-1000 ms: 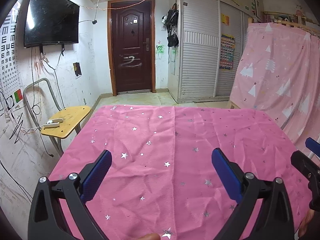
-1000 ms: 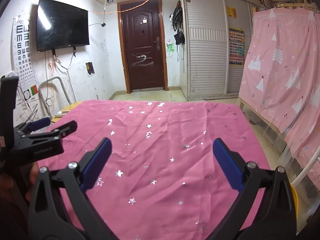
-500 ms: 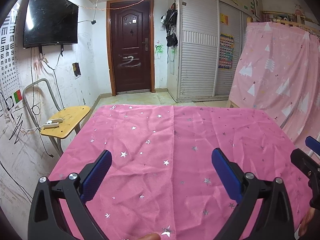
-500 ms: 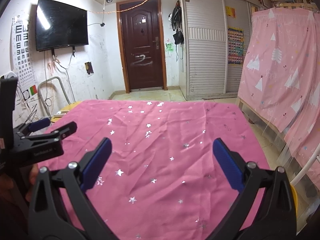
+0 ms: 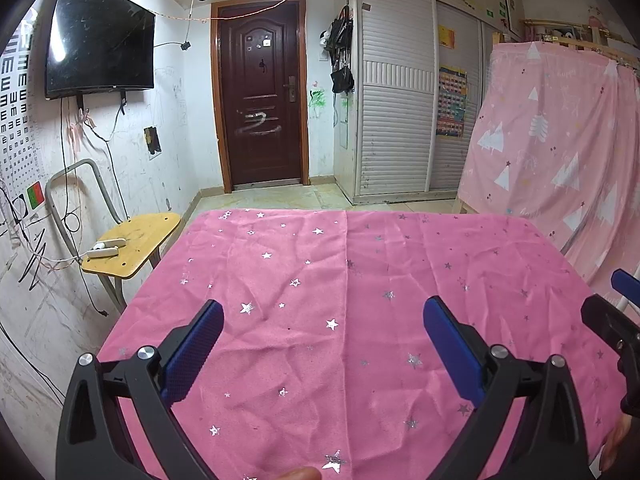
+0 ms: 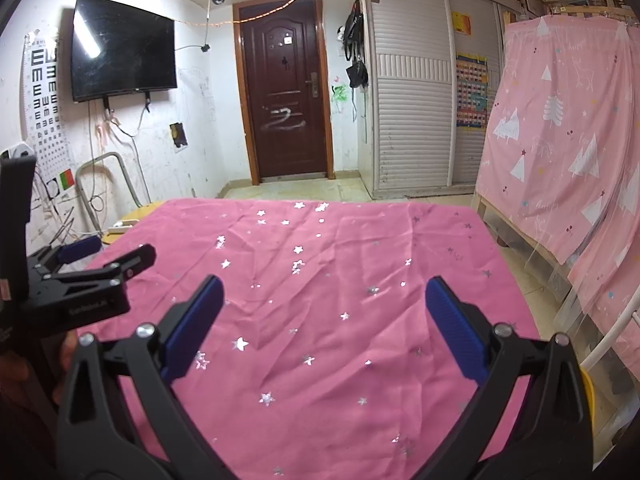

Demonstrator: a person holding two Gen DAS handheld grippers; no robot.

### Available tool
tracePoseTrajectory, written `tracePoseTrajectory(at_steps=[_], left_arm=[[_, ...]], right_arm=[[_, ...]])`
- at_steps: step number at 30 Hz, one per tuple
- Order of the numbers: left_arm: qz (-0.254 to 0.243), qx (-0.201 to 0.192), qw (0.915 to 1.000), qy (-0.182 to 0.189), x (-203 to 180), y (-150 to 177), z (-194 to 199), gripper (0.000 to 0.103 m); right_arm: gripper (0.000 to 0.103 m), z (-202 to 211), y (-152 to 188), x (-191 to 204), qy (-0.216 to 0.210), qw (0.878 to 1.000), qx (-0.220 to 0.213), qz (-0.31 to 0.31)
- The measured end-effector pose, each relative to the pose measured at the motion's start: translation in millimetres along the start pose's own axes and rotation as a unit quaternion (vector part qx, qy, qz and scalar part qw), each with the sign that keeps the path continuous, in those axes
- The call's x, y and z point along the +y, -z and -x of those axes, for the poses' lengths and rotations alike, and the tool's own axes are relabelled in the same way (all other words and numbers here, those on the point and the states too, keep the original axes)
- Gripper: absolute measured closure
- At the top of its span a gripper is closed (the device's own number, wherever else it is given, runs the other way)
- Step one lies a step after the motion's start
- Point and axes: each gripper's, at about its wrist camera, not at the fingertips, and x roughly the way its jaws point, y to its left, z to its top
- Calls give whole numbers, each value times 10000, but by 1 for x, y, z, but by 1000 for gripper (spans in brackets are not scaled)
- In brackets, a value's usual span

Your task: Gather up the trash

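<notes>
A table covered with a pink cloth with silver stars fills both views. No trash shows on it. My left gripper is open and empty above the near part of the cloth; it also shows at the left of the right wrist view. My right gripper is open and empty above the cloth; its tips show at the right edge of the left wrist view.
A yellow wooden chair with a white power strip stands left of the table. A yellow bin rim shows at the lower right. A pink curtained bed is at the right. A dark door and white wardrobe are beyond.
</notes>
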Motion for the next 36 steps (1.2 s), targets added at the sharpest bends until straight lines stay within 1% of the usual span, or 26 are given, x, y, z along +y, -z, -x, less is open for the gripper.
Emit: tracePoseTrajectory(at_steps=[28, 36], left_arm=[[-54, -13, 10000, -32, 3, -2, -3, 11], [-23, 37, 10000, -8, 8, -2, -6, 11]], right_arm=[[6, 1, 1, 0, -11, 10000, 0, -7], [6, 1, 1, -1, -6, 10000, 2, -2]])
